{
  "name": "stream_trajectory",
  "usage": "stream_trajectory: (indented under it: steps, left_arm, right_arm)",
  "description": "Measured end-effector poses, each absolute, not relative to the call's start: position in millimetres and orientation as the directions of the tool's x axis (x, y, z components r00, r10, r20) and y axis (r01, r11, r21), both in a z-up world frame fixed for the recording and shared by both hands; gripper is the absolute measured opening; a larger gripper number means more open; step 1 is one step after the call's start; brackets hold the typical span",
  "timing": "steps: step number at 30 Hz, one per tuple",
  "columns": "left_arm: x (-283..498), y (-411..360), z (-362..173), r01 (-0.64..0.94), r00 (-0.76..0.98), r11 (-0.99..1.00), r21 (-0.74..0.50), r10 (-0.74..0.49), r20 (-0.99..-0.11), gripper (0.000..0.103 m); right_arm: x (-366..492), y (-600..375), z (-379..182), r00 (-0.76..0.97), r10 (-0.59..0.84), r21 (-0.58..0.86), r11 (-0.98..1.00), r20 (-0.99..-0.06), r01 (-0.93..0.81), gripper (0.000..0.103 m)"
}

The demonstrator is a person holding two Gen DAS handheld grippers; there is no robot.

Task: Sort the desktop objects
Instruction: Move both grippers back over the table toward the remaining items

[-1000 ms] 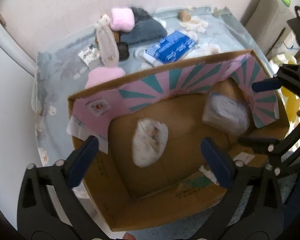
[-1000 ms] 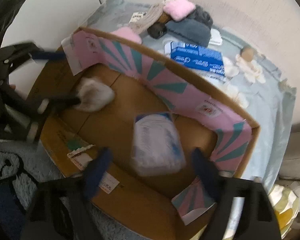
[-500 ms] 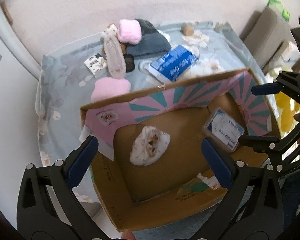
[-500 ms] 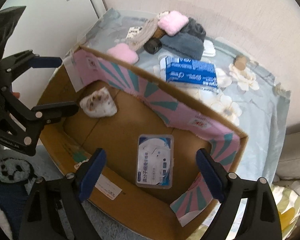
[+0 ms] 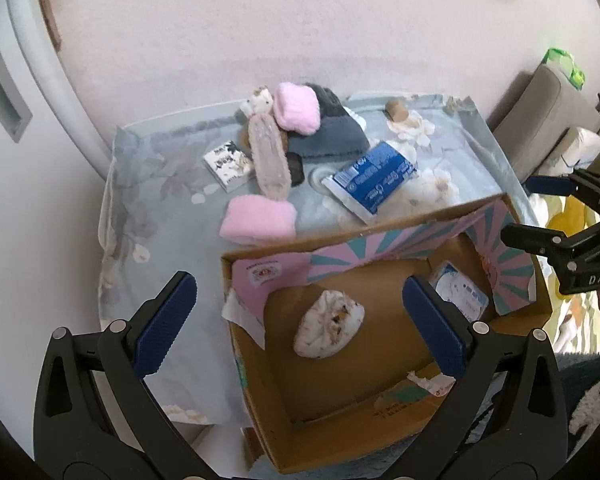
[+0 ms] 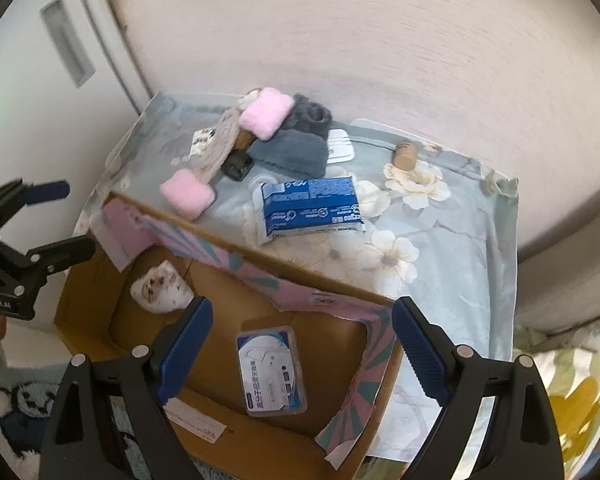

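Observation:
A cardboard box (image 5: 380,412) (image 6: 100,264) stands against the table's near edge. Inside lie a white speckled pouch (image 5: 329,330) (image 6: 161,293) and a clear plastic case (image 5: 460,292) (image 6: 271,371). On the table lie a blue tissue pack (image 5: 374,182) (image 6: 312,208), two pink plush pieces (image 5: 258,222) (image 5: 297,113), a grey cloth (image 5: 328,136) and a long furry toy (image 5: 268,156). My left gripper (image 5: 300,324) is open and empty above the box. My right gripper (image 6: 300,356) is open and empty above the case.
A small white card box (image 5: 229,164), a black item (image 6: 238,166), a white card (image 6: 340,146) and a cork (image 6: 404,155) lie on the floral cloth (image 6: 452,248). A wall rises behind. A sofa (image 5: 540,120) stands right.
Both grippers have risen and pulled back from the box, open and empty. The pouch and the case lie still inside, and more of the table shows.

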State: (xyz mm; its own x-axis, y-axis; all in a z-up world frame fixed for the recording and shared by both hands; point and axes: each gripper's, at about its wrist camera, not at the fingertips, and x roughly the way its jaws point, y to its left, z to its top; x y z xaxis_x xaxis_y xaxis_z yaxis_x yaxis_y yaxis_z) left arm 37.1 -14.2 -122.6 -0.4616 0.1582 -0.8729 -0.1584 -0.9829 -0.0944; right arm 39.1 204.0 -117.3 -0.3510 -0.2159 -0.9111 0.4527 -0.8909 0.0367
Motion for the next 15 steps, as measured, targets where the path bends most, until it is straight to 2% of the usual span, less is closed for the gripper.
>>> stream_trajectory:
  steps: [15]
  left_arm:
    - [13.1,-31.3,-110.6,-0.156,-0.51,-0.983,-0.091,0.16,-0.845,0.103]
  right_arm:
    - [27.1,211.6,-112.9,-0.352,-0.241,0.096,-0.919,-0.904,0.383,0.089]
